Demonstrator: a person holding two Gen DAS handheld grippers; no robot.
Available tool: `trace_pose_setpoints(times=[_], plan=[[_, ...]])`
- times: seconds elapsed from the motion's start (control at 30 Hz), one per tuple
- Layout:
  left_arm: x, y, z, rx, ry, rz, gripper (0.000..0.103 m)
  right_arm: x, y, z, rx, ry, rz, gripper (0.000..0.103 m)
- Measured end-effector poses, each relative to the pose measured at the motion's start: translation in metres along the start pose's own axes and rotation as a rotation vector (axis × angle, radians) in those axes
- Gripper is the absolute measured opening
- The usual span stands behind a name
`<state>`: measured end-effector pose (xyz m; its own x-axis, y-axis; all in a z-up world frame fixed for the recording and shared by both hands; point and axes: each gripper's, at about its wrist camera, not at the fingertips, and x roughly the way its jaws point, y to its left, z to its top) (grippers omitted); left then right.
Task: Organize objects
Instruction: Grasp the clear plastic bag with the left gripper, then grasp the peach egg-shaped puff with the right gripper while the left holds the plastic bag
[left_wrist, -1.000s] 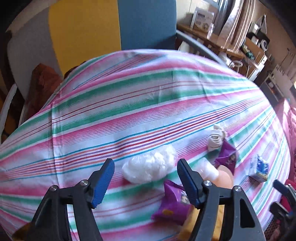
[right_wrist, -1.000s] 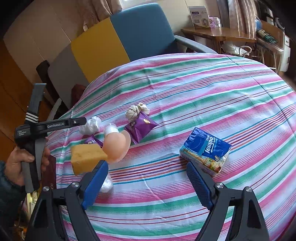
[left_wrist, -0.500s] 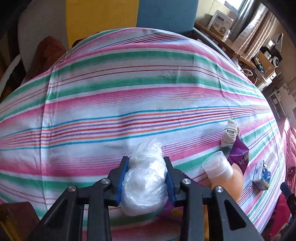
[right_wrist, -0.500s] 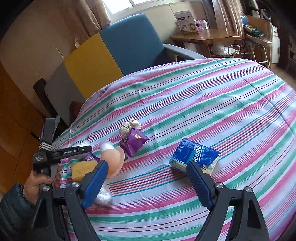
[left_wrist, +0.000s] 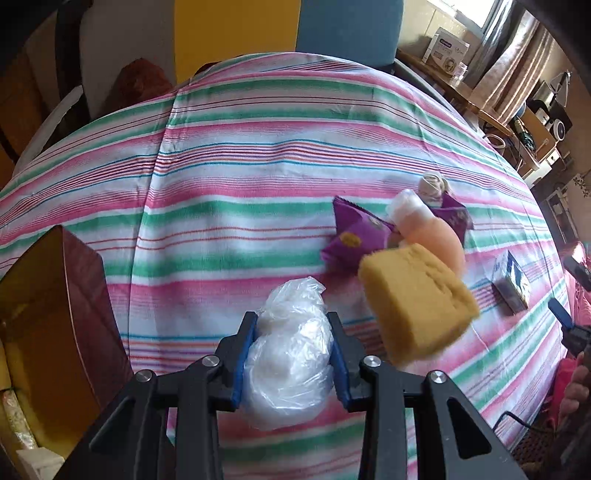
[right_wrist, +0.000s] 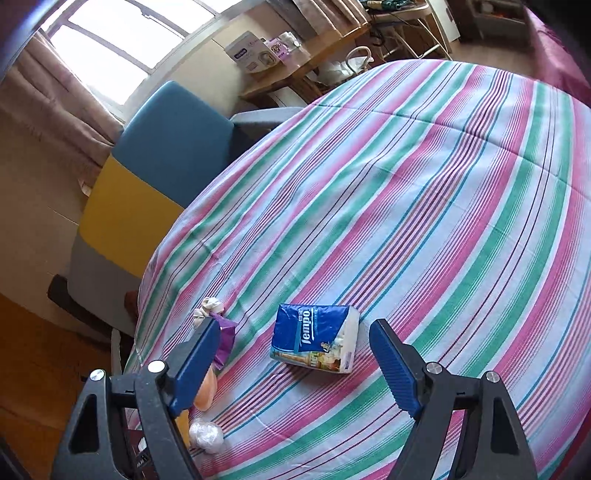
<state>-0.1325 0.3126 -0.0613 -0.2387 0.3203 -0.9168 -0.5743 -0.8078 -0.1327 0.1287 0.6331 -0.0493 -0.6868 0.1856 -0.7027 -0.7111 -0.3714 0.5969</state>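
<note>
My left gripper (left_wrist: 291, 325) is shut on a crumpled clear plastic bag (left_wrist: 288, 362), held over the striped tablecloth (left_wrist: 236, 206). To its right lie a yellow sponge (left_wrist: 417, 299), a peach bottle (left_wrist: 432, 229), two purple packets (left_wrist: 354, 236) and a knotted white cloth (left_wrist: 434, 184). My right gripper (right_wrist: 293, 328) is open with its jaws closing slightly. A blue Tempo tissue pack (right_wrist: 314, 339) lies on the cloth between the fingers, and the pads do not touch it. A second plastic bundle (right_wrist: 207, 435) lies by the left finger.
A brown open box (left_wrist: 55, 314) stands at the table's left edge, close to my left gripper. A blue, yellow and grey chair (right_wrist: 155, 155) stands behind the table. A wooden side table with boxes (right_wrist: 273, 62) is at the back. The person's hand (left_wrist: 576, 387) shows far right.
My left gripper has shut on the plastic bag and carried it left, toward the brown box. My right gripper has rolled and come closer over the tissue pack.
</note>
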Motion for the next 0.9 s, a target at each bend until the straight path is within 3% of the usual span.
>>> trace_pose_setpoints(times=[0.3,0.4,0.47,0.7,0.77,0.9], plan=[[-0.027,-0.056,-0.099,0.150,-0.043,-0.066,0.036,0.023,0.033,-0.020,-0.170,0.112,0.045,0.084],[-0.021,-0.073,-0.127,0.243,-0.068,-0.046,0.036,0.028,0.050,-0.032,-0.278,0.133,0.035,0.084],[-0.025,-0.077,-0.143,0.304,-0.129,-0.018,0.036,0.032,0.056,-0.040,-0.322,0.165,0.049,0.084],[-0.020,-0.072,-0.147,0.328,-0.209,-0.051,0.036,0.044,0.073,-0.064,-0.478,0.231,0.004,0.069],[-0.019,-0.073,-0.150,0.333,-0.230,-0.047,0.036,0.048,0.076,-0.069,-0.502,0.253,-0.006,0.055],[-0.016,-0.072,-0.152,0.325,-0.252,-0.055,0.036,0.055,0.086,-0.079,-0.527,0.294,-0.016,0.054]])
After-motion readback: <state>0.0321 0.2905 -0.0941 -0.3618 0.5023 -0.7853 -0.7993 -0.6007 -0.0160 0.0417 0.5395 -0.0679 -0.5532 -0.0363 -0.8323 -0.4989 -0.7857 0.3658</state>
